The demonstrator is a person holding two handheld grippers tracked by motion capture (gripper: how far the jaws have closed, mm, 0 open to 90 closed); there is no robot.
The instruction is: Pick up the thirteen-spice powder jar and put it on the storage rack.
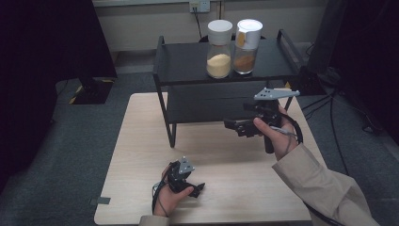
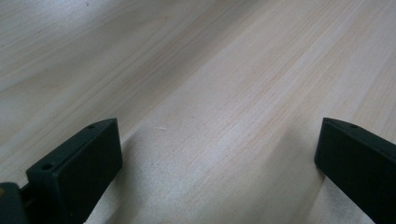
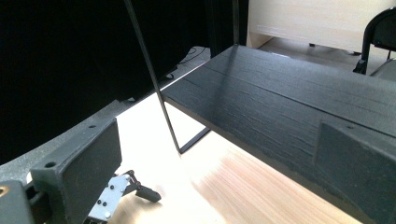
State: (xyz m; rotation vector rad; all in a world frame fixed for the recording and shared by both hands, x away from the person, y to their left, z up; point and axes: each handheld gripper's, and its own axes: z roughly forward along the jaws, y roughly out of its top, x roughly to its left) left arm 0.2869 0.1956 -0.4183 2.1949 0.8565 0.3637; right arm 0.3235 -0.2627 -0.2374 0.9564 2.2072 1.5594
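Pale wood tabletop (image 1: 141, 141) lies bare between the wide-apart jaws of the left gripper (image 2: 217, 158); the right gripper (image 3: 219, 158), jaws also apart and empty, faces the black shelf (image 3: 289, 100). Two white-lidded jars (image 1: 231, 47) stand above it; a careless lift could topple them

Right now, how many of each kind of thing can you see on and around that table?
Jars with white lids on the rack's top shelf: 2, one of pale powder, one of brown powder
Black shelf rack: 1
Hand-held claws: 2, left claw, right claw
Wooden table: 1
Total: 6
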